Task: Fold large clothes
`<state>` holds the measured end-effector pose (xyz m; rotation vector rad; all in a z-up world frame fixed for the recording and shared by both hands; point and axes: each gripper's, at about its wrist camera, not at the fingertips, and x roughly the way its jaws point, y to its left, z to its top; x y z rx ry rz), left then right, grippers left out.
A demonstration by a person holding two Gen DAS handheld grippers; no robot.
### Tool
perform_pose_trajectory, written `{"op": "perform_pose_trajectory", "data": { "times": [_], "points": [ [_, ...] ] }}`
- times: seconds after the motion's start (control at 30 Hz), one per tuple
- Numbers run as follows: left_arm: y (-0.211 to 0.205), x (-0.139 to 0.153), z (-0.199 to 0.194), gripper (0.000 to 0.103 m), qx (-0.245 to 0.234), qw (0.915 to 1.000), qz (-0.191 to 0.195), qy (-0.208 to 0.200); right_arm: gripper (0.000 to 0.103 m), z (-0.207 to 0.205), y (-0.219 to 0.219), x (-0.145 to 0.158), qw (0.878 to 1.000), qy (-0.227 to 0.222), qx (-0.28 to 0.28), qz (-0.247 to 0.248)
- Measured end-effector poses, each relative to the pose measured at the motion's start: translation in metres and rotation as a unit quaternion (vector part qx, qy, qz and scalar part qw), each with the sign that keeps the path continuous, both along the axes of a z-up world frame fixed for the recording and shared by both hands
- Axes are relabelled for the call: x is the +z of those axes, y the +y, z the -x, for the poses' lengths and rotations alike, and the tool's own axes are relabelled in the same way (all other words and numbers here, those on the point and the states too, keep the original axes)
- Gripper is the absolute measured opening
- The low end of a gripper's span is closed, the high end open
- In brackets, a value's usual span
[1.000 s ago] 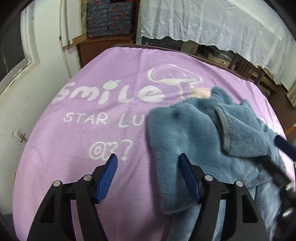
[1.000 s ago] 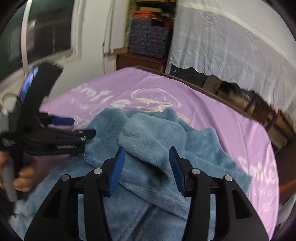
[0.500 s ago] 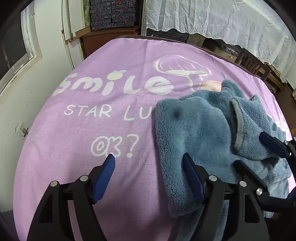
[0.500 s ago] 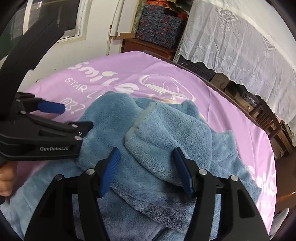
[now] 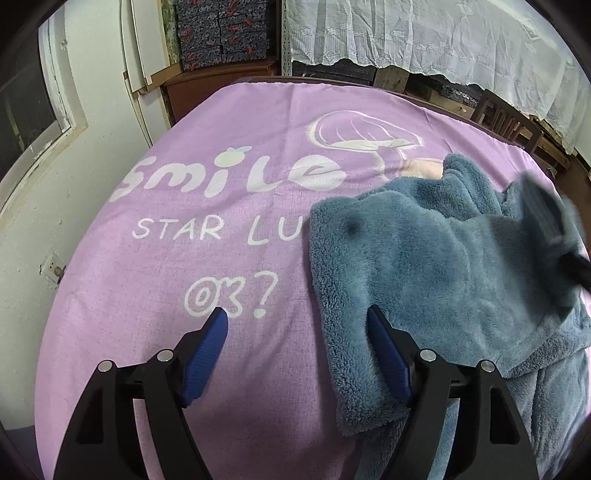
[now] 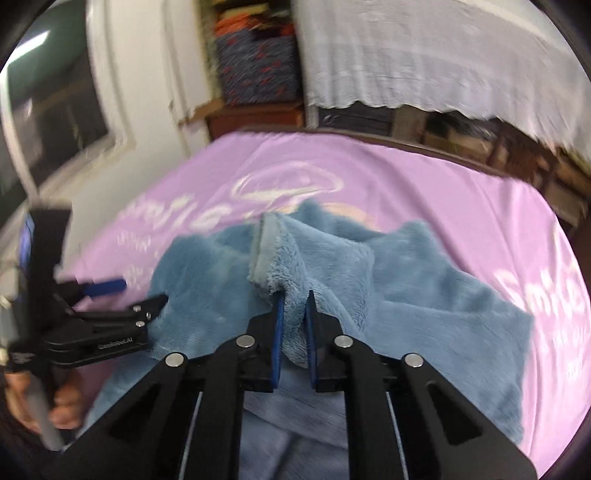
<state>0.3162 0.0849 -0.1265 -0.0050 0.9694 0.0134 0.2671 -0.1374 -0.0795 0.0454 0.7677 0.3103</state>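
A blue fleece garment (image 5: 424,266) lies crumpled on the right half of a purple blanket (image 5: 184,277) printed with "smile". My left gripper (image 5: 295,314) is open low over the blanket. Its right finger (image 5: 388,354) rests at the garment's left edge, and nothing is between the pads. In the right wrist view my right gripper (image 6: 295,297) has its jaws closing. The pads pinch a raised fold of the fleece garment (image 6: 424,295) just below a grey-trimmed cuff (image 6: 266,243). The left gripper (image 6: 136,291) shows at the left of that view, held by a hand (image 6: 62,406).
A white wall with a window (image 5: 29,103) runs along the blanket's left side. Beyond the far edge stand a wooden cabinet (image 5: 221,81) with patterned boxes, a white lace curtain (image 5: 424,33) and a wooden chair (image 5: 509,118).
The right gripper's jaws have gone from wide apart to pinched on a fold of fleece, and its view has swung and blurred. The left gripper has hardly moved.
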Motion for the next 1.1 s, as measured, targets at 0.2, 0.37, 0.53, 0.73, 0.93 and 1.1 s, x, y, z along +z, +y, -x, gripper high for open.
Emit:
{"op": "perform_pose_trajectory", "data": {
  "times": [0.2,0.37,0.53,0.73,0.93,1.1],
  "points": [
    [-0.008,0.001,0.004,0.078,-0.005,0.9993,-0.033,-0.015,0.01,0.015,-0.097,-0.008,0.99,0.039,-0.078,-0.108],
    [-0.008,0.0,0.003,0.081,-0.005,0.9991,-0.037,-0.019,0.039,0.008,-0.143,-0.053,0.968,0.106,-0.103,-0.203],
    [-0.003,0.0,0.002,0.082,-0.002,0.9995,-0.025,-0.018,0.046,0.001,-0.145,-0.057,0.96,0.108,-0.098,-0.238],
    [-0.006,0.007,0.008,0.056,-0.019,0.9991,-0.01,-0.036,0.007,0.009,-0.129,-0.042,0.972,0.068,-0.098,-0.201],
    [-0.014,0.004,0.01,0.056,-0.024,0.9985,-0.035,-0.034,0.007,0.034,-0.135,-0.036,0.975,0.06,-0.098,-0.192],
    [-0.013,0.002,0.009,0.06,-0.024,0.9985,-0.039,-0.031,0.007,0.02,-0.14,-0.067,0.97,0.118,-0.107,-0.185]
  ]
}}
